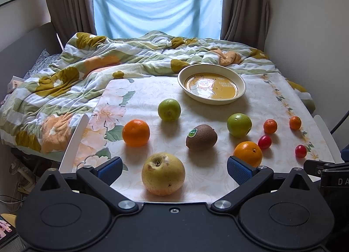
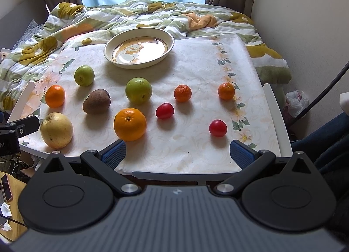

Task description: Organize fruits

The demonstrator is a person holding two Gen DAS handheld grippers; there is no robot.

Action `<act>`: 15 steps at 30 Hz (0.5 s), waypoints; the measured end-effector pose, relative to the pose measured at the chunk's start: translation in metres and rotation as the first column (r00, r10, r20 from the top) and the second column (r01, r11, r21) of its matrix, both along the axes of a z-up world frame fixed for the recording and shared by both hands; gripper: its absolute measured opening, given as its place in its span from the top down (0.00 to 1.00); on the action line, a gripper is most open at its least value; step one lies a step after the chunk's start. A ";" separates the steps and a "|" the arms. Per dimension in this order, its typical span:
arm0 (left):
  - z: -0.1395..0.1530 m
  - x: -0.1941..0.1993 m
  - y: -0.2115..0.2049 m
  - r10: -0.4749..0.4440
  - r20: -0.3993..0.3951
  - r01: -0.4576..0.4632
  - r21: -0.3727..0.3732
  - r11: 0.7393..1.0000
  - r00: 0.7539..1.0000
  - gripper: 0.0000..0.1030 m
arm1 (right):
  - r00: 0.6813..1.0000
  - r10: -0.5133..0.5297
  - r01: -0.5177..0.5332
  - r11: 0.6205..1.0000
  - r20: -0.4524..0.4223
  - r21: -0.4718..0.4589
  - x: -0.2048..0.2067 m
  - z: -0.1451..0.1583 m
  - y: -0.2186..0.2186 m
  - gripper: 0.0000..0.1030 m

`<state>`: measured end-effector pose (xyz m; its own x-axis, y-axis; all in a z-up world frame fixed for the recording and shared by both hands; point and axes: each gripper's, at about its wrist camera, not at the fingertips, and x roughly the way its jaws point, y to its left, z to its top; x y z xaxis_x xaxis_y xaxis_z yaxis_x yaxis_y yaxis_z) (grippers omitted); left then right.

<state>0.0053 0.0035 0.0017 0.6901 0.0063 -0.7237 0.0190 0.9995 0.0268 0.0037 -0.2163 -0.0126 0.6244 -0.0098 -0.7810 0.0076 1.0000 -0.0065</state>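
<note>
A small table (image 1: 152, 90) covered with a floral cloth stands at the foot of a bed with a rumpled quilt (image 1: 98, 60). Behind the bed is a window with a blue sheet (image 1: 157, 5) hung across it, flanked by brown curtains.

At the far side of the table sits a cream bowl (image 1: 241, 79) with an orange cartoon picture inside; no fruit is in it. All the fruit lies loose on the cloth, each piece apart from the others.

Nearest the left gripper (image 1: 173, 170) is a yellow apple (image 1: 163, 173), lying between its two blue pads, which are spread wide and touch nothing. Beyond the apple are a large orange (image 1: 136, 132) to the left, a kiwi (image 1: 201, 137) with a green sticker in the middle, and a second orange (image 1: 248, 153) to the right. Further back are two green apples (image 1: 169, 109), one nearer the bowl and one to the right of the kiwi.

The right gripper (image 2: 177, 150) hangs at the table's near edge, its pads also wide apart and holding nothing. Ahead of it lie two red tomatoes (image 2: 165, 110), and behind them two small mandarins (image 2: 182, 93).
</note>
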 end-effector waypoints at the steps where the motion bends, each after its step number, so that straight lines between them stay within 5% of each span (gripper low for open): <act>1: 0.001 -0.001 0.000 -0.002 0.001 0.002 0.000 1.000 1.000 0.00 | 1.000 -0.001 0.001 1.000 0.000 0.000 0.000 0.000 0.000 0.00; 15: 0.012 -0.011 0.001 0.004 0.026 -0.004 0.022 1.000 1.000 0.00 | 1.000 0.010 -0.011 1.000 0.009 0.007 -0.005 0.009 0.011 0.00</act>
<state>-0.0054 0.0044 0.0140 0.7089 0.0248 -0.7049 0.0140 0.9987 0.0492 -0.0015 -0.2057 -0.0038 0.6315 0.0023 -0.7754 -0.0029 1.0000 0.0006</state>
